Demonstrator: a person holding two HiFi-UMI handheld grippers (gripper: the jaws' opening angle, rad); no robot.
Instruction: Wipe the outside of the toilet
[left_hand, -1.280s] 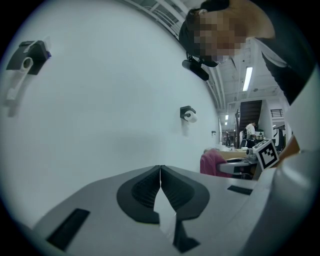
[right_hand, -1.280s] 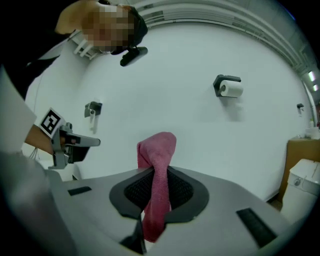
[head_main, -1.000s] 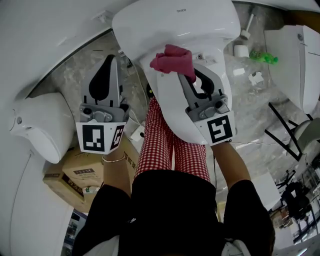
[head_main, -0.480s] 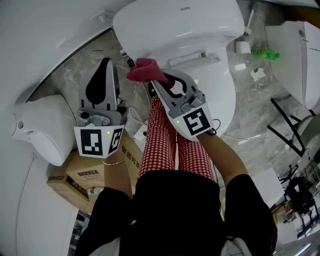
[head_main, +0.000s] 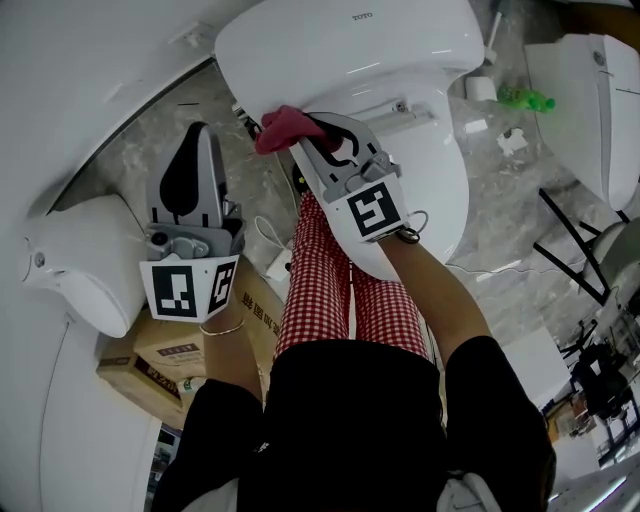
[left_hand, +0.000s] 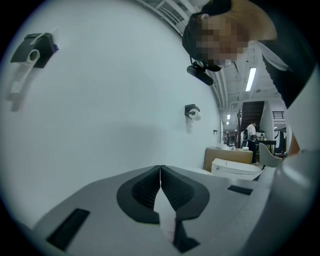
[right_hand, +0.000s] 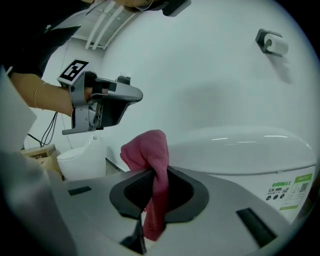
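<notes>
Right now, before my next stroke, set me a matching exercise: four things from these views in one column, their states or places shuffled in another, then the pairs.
1. left hand-held gripper
2. right hand-held gripper
3. pink cloth
4. cardboard box

A. on the floor at the person's left
B. shut, nothing between its jaws
C. shut on fabric
D. clamped and bunched at the side of the white toilet

Pairs: 1-B, 2-C, 3-D, 4-A

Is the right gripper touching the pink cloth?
Touching. The right gripper view shows the pink cloth pinched between the jaws of the right gripper, with its ends hanging out.
</notes>
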